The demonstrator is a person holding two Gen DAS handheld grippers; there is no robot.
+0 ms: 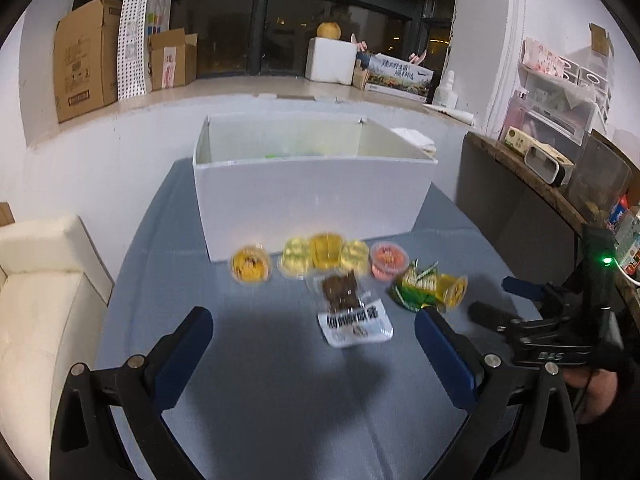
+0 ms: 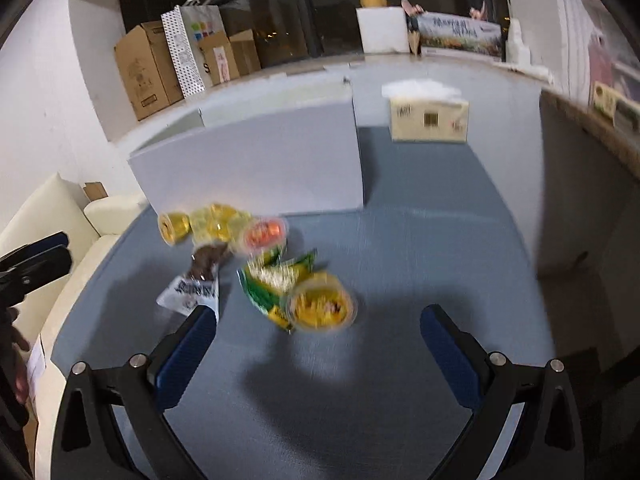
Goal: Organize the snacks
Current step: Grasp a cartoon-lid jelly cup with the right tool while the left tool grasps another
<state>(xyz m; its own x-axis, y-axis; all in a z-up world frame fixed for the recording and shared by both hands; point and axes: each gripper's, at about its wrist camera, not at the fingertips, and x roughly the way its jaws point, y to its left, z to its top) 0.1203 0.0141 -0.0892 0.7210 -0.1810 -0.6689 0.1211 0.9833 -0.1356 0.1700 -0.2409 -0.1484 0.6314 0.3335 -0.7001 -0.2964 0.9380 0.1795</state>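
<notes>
Snacks lie in a loose row on the blue table in front of an open white box (image 1: 312,196). From the left: a yellow jelly cup (image 1: 251,266), a cluster of yellow jelly cups (image 1: 325,257), a pink cup (image 1: 389,261), a green packet (image 1: 414,288) and a tipped yellow cup (image 1: 454,290). A clear jerky packet (image 1: 352,312) lies nearest. My left gripper (image 1: 314,342) is open and empty, just short of the jerky packet. My right gripper (image 2: 318,338) is open and empty, near the yellow cup (image 2: 322,302) and green packet (image 2: 276,280). The white box (image 2: 256,164) stands behind.
A tissue box (image 2: 429,118) stands on the table right of the white box. A cream sofa (image 1: 40,300) borders the table's left side. A dark shelf unit (image 1: 560,192) with clutter stands at right. Cardboard boxes (image 1: 86,58) line the window ledge.
</notes>
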